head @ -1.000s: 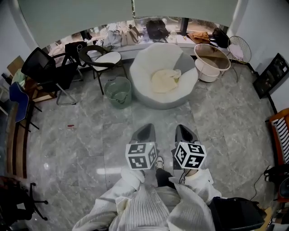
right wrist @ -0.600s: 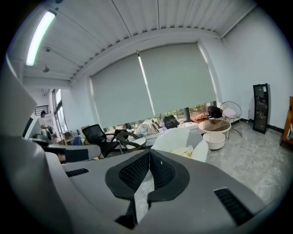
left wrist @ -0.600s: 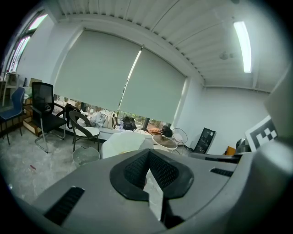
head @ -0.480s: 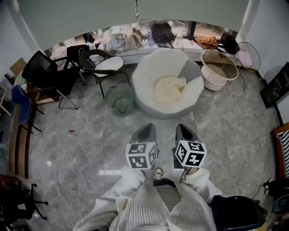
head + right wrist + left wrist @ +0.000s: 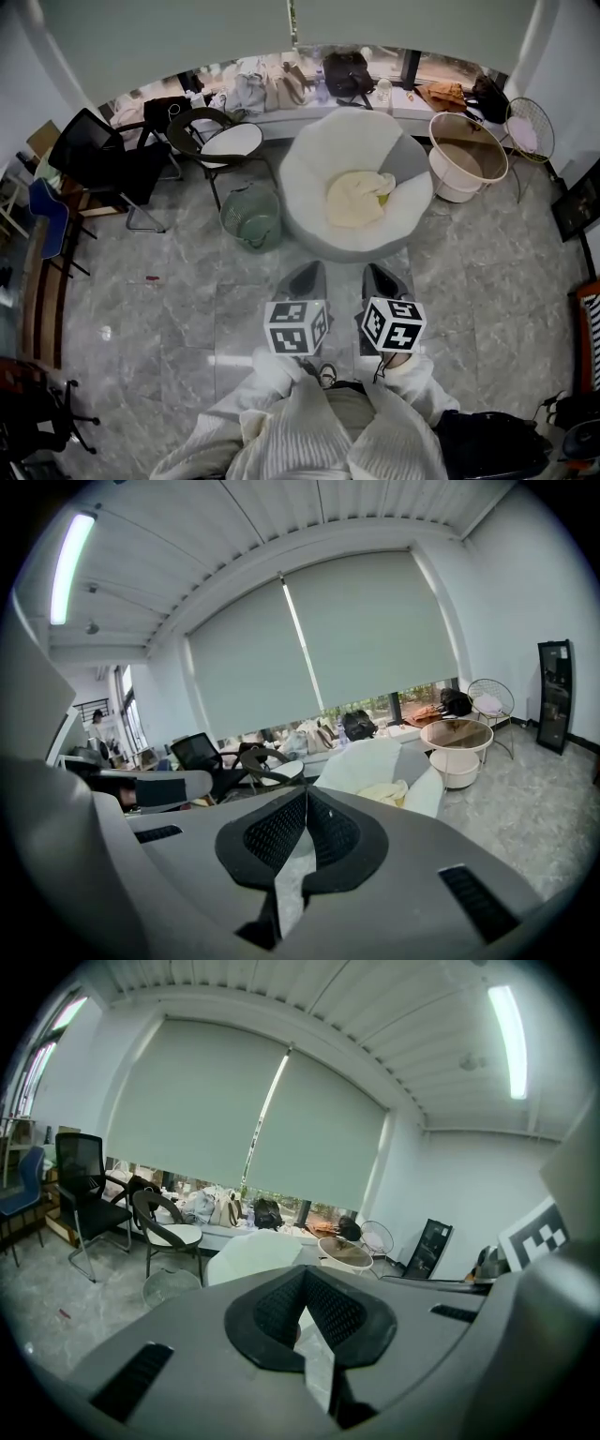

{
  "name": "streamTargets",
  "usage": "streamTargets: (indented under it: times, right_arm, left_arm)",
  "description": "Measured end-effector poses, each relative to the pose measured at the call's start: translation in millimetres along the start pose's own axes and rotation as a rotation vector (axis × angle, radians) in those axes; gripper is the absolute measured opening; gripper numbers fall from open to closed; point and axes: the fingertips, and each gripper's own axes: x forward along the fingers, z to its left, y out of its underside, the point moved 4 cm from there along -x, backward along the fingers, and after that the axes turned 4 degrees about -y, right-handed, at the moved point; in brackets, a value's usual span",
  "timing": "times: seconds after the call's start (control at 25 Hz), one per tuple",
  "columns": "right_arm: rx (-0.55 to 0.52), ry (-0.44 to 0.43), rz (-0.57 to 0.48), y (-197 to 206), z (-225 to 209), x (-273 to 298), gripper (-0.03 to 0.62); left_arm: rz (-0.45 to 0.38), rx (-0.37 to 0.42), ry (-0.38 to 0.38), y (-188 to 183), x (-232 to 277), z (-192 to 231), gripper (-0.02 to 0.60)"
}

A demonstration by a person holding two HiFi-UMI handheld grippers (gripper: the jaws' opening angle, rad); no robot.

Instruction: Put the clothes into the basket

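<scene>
A cream-yellow garment (image 5: 359,197) lies crumpled in the seat of a big white round lounge chair (image 5: 309,159); the right gripper view also shows the garment (image 5: 384,792). A green mesh basket (image 5: 250,217) stands on the floor left of the chair, and it shows in the left gripper view too as a basket (image 5: 173,1288). My left gripper (image 5: 305,274) and right gripper (image 5: 380,272) are held side by side in front of the person, short of the chair and pointing at it. Both are shut with nothing between the jaws, as the left gripper (image 5: 305,1274) and right gripper (image 5: 306,794) show close up.
A round glass-topped side table (image 5: 467,142) with a white tub (image 5: 457,190) under it stands right of the chair. A round-seat chair (image 5: 230,141) and a black office chair (image 5: 94,155) are at the left. Bags line the window ledge (image 5: 281,89). A wire chair (image 5: 530,127) is far right.
The person has walked forward: the white chair, the garment and the green basket have come nearer. Both grippers stayed shut, side by side in front of the body.
</scene>
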Motion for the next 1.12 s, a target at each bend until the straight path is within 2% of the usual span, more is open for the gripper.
streamTargets:
  times: [0.44, 1.12]
  right_arm:
    - [0.01, 0.036, 0.019, -19, -25, 65, 0.025]
    - [-0.018, 0.119, -0.014, -123, -40, 229, 0.025]
  left_arm:
    - [0.01, -0.005, 0.007, -25, 68, 29, -0.004]
    - [-0.011, 0.011, 0.085, -138, 228, 105, -0.004]
